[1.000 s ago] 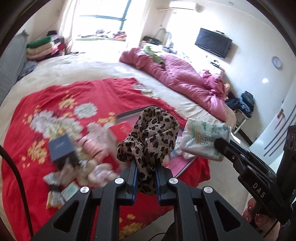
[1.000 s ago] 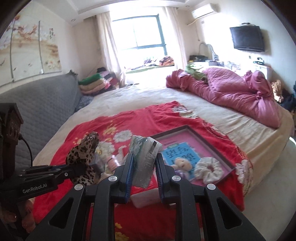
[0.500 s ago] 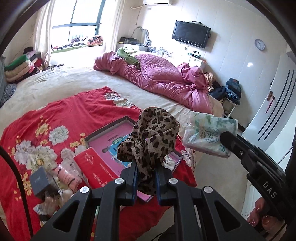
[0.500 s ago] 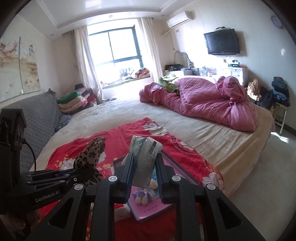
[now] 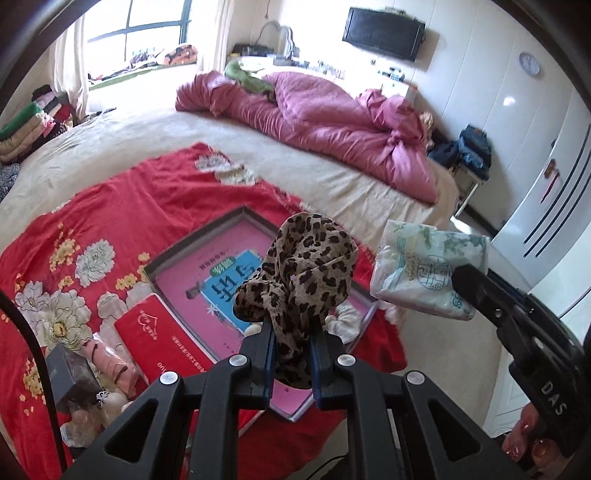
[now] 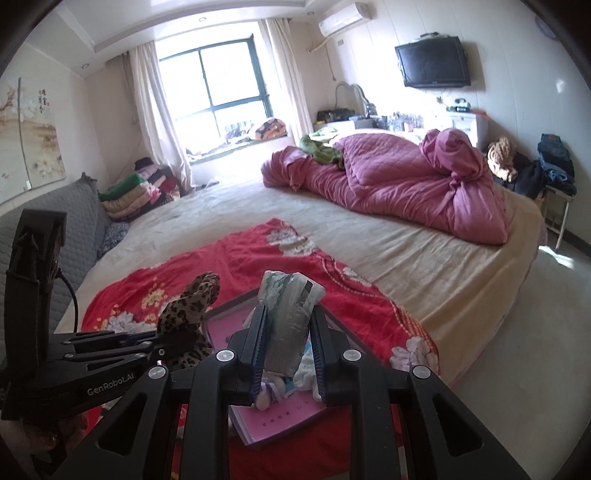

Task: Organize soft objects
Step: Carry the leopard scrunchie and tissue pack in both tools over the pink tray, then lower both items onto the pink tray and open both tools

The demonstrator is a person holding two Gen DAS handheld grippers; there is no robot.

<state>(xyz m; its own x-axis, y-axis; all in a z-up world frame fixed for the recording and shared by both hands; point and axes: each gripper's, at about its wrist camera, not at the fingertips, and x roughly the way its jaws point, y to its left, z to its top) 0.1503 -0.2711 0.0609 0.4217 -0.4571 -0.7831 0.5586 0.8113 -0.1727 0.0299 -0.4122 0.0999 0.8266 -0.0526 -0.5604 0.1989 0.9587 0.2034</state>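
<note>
Both your claws are clamped: left claw (image 5: pixel 291 345) pinches the leopard-print fabric scarf (image 5: pixel 301 273) bunched upright, right claw (image 6: pixel 286 345) grips the pale floral plastic tissue pack (image 6: pixel 290 317) standing on end.

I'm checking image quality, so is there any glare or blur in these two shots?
Right wrist view: the window is blown out and the far bed washed pale. Left wrist view: sharp, with glare at its window. Both bend straight lines at the edges.
</note>
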